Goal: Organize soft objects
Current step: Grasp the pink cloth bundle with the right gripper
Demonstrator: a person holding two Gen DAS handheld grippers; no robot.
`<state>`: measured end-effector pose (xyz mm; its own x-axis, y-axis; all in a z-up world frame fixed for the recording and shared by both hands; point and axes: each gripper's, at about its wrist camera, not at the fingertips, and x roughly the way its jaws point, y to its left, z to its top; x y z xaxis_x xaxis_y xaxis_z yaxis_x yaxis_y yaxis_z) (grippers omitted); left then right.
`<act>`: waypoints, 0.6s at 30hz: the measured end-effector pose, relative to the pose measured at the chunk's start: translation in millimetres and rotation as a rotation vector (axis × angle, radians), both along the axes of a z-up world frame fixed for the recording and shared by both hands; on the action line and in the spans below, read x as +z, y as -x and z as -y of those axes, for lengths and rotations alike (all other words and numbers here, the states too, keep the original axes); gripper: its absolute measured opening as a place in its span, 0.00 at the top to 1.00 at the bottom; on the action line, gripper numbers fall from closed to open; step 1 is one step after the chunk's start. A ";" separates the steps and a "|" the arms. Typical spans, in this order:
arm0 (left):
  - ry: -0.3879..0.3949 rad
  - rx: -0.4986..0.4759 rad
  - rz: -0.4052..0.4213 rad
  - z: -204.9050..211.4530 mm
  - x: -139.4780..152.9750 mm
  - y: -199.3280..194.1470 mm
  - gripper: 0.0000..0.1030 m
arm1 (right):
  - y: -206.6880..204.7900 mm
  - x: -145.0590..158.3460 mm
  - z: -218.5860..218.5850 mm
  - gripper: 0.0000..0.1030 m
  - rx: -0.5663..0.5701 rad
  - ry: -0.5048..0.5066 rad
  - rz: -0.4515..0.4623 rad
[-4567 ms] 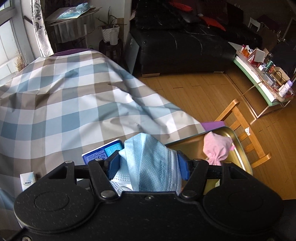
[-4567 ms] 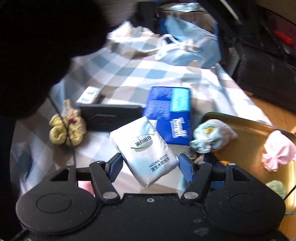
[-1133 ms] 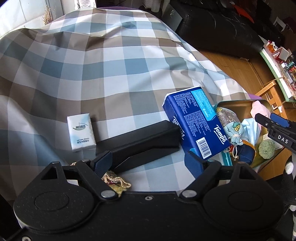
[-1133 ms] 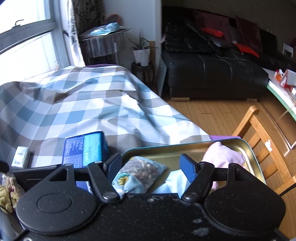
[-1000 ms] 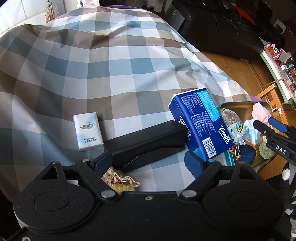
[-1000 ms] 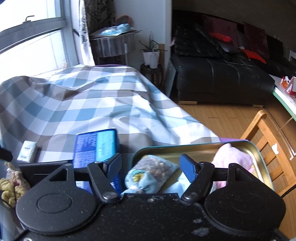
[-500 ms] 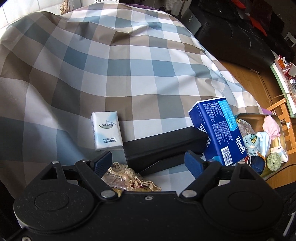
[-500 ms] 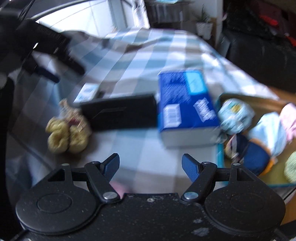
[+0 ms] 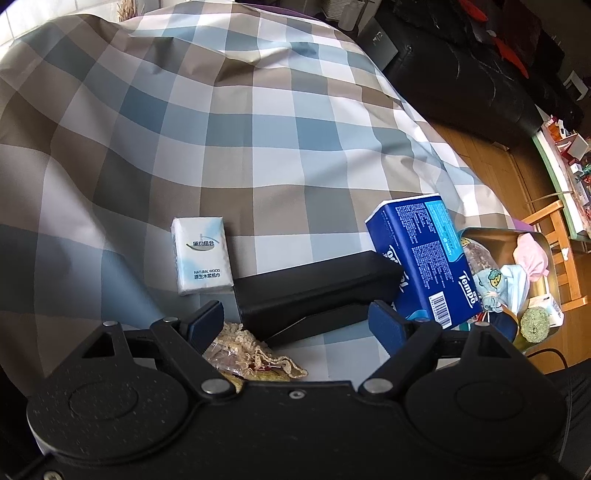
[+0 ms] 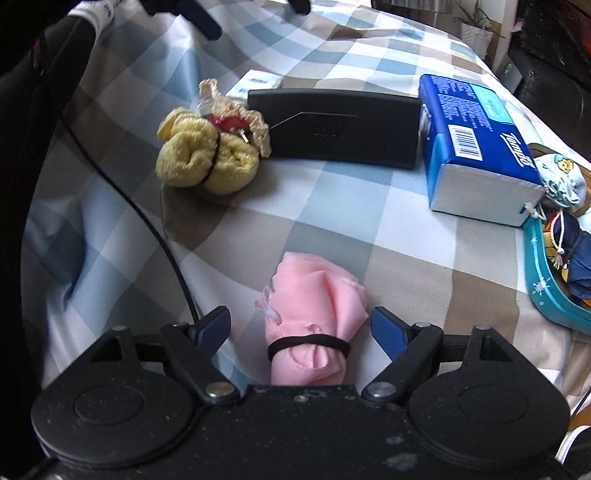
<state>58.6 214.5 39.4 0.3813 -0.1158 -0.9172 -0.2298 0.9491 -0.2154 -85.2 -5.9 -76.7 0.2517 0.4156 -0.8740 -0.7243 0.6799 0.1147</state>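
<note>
On the checked cloth (image 10: 332, 221): one pink bundle (image 10: 317, 317) between the right gripper (image 10: 301, 325)'s just-widened, untouching jaws; one yellow bundle (image 10: 203, 162) far left; left gripper (image 9: 297, 321) open, empty.

Left gripper (image 9: 297, 321): matte black speckled body, two round raised discs, silver pivot screws, crossed black link arms, dark blue finger pads (image 9: 205, 320).

Right gripper (image 10: 301, 325): same build, black housing with pale scuffs, blue pads (image 10: 386, 326).

Person: black sleeve (image 10: 48, 55) beside a white ribbed cuff (image 10: 94, 9).
</note>
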 end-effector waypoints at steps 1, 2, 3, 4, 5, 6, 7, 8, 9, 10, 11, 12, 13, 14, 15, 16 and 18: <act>0.000 0.004 0.002 -0.7 0.2 0.1 0.21 | 1.5 -1.3 -1.5 0.20 0.008 0.007 0.007; 0.002 0.009 0.003 -1.8 0.2 0.2 0.21 | 2.6 -2.0 -3.1 0.20 0.017 0.015 0.018; 0.006 0.014 0.004 -3.2 0.2 0.3 0.21 | 3.8 -2.4 -4.5 0.20 0.027 0.023 0.029; 0.012 0.019 0.004 -4.8 0.1 0.3 0.21 | 4.4 -2.6 -5.2 0.20 0.036 0.026 0.038; 0.017 0.023 0.004 -6.1 -0.2 0.4 0.21 | 4.7 -2.5 -5.8 0.23 0.044 0.029 0.046; 0.020 0.026 0.003 -6.8 -0.5 0.5 0.21 | 4.3 -2.2 -6.0 0.25 0.051 0.030 0.048; 0.019 0.027 0.001 -7.0 -0.9 0.5 0.21 | 3.5 -1.9 -5.8 0.30 0.053 0.030 0.049; 0.017 0.028 -0.001 -6.9 -1.3 0.4 0.21 | 2.3 -1.5 -5.6 0.39 0.055 0.031 0.050; 0.016 0.029 -0.002 -6.6 -1.7 0.4 0.21 | 0.9 -1.4 -5.6 0.45 0.057 0.038 0.052; 0.017 0.027 -0.003 -6.2 -2.0 0.5 0.21 | -1.2 -1.4 -5.9 0.55 0.059 0.051 0.054; 0.018 0.027 -0.004 -6.1 -2.2 0.5 0.21 | -3.6 -0.9 -4.6 0.56 0.062 0.057 0.051; 0.017 0.027 -0.004 -6.0 -2.3 0.6 0.21 | -6.9 -0.2 -2.8 0.57 0.061 0.054 0.041; 0.017 0.028 -0.005 -6.2 -2.6 0.5 0.21 | -10.1 0.9 -1.2 0.59 0.058 0.051 0.033; 0.016 0.029 -0.006 -6.4 -3.0 0.6 0.21 | -13.9 2.2 1.1 0.59 0.055 0.053 0.030; 0.014 0.031 -0.008 -6.4 -3.5 0.6 0.20 | -16.8 3.4 2.0 0.59 0.053 0.061 0.034; 0.012 0.032 -0.009 -6.6 -4.0 0.4 0.20 | -20.1 4.8 3.1 0.59 0.051 0.071 0.044; 0.009 0.034 -0.015 -7.3 -5.7 -0.6 0.20 | -27.4 8.0 5.5 0.59 0.046 0.085 0.058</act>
<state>59.2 221.8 33.8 0.3712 -0.1117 -0.9218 -0.2651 0.9387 -0.2205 -57.8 -11.4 -68.8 0.2851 0.3525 -0.8914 -0.7588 0.6512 0.0149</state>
